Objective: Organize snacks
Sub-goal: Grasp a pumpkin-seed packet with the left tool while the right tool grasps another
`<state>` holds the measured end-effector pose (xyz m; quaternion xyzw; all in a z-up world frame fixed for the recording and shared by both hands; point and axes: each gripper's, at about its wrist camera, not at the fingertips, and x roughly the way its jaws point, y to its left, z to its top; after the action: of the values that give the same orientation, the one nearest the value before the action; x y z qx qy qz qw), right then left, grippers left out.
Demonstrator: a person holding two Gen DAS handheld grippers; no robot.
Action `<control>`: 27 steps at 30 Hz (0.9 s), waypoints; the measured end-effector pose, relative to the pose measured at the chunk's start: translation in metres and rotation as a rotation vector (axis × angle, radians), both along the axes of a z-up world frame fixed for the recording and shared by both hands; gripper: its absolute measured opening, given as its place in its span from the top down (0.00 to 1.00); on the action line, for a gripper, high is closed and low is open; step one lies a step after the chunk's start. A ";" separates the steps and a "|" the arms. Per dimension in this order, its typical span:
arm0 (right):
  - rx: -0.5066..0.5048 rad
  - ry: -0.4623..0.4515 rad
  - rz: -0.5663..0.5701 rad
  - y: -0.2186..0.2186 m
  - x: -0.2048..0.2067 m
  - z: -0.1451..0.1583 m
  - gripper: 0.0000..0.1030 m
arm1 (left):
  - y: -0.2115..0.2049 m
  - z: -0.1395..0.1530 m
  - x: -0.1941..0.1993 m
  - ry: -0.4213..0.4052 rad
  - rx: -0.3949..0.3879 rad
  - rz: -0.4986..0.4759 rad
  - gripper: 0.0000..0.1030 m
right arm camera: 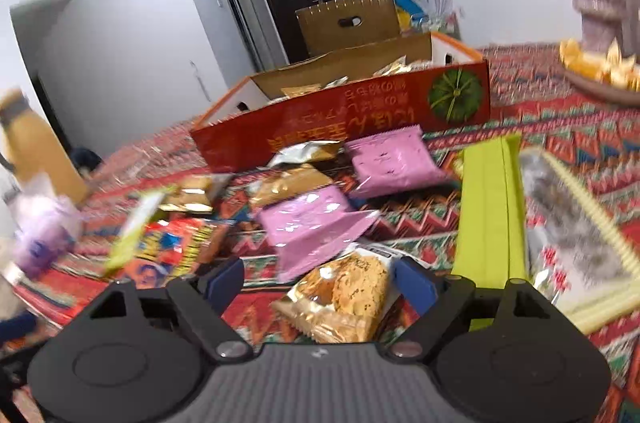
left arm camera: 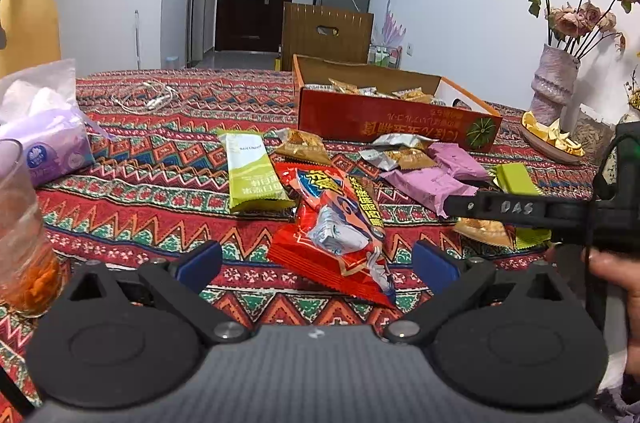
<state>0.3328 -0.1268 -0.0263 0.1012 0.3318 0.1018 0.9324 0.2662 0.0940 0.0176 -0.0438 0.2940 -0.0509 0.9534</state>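
A table covered in a red zigzag-patterned woven cloth (left arm camera: 152,191) carries scattered snacks. Toward its left edge sit a purple soft tissue pack (left arm camera: 48,139) and a clear glass with orange bits (left arm camera: 24,247). Nearer the middle lie a long lime-green wrapper (left arm camera: 252,175) and a shiny red snack bag (left arm camera: 340,231); the left gripper (left arm camera: 318,263) hangs spread wide just above that bag, touching nothing. Behind them, toward the far edge, stands an open red cardboard box (left arm camera: 392,123) holding gold packets. Two pink foil packets (right arm camera: 316,223) lie in front of the box. The right gripper (right arm camera: 320,283) is spread apart around a clear packet of golden crackers (right arm camera: 344,295), its blue pads (right arm camera: 414,283) not visibly pressing it. A flat lime-green packet (right arm camera: 488,215) lies just to the right.
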 end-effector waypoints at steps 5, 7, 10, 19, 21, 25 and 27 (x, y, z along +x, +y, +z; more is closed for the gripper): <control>-0.231 -0.026 0.036 0.009 -0.002 -0.005 0.39 | -0.006 0.003 0.009 -0.021 -0.003 -0.017 0.00; -0.249 -0.015 0.071 0.001 -0.008 -0.006 0.49 | -0.009 0.010 0.016 -0.059 0.010 -0.037 0.00; -0.231 -0.004 0.074 -0.018 -0.012 -0.003 0.50 | -0.010 0.021 0.045 -0.072 -0.007 -0.078 0.02; -0.214 -0.017 0.077 -0.041 -0.012 -0.006 0.55 | -0.024 0.001 0.201 0.139 0.090 -0.085 0.23; -0.207 -0.018 0.087 -0.042 -0.012 -0.005 0.55 | -0.026 -0.012 0.223 0.186 0.100 -0.076 0.24; -0.193 -0.021 0.108 -0.045 -0.011 -0.006 0.55 | -0.025 -0.027 0.238 0.217 0.140 -0.031 0.47; -0.188 -0.022 0.116 -0.046 -0.011 -0.006 0.56 | -0.020 -0.022 0.235 0.227 0.112 0.003 0.60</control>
<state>0.3214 -0.1723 -0.0323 -0.0071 0.3349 0.1253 0.9339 0.5016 0.0743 -0.0042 0.0037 0.4025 -0.0278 0.9150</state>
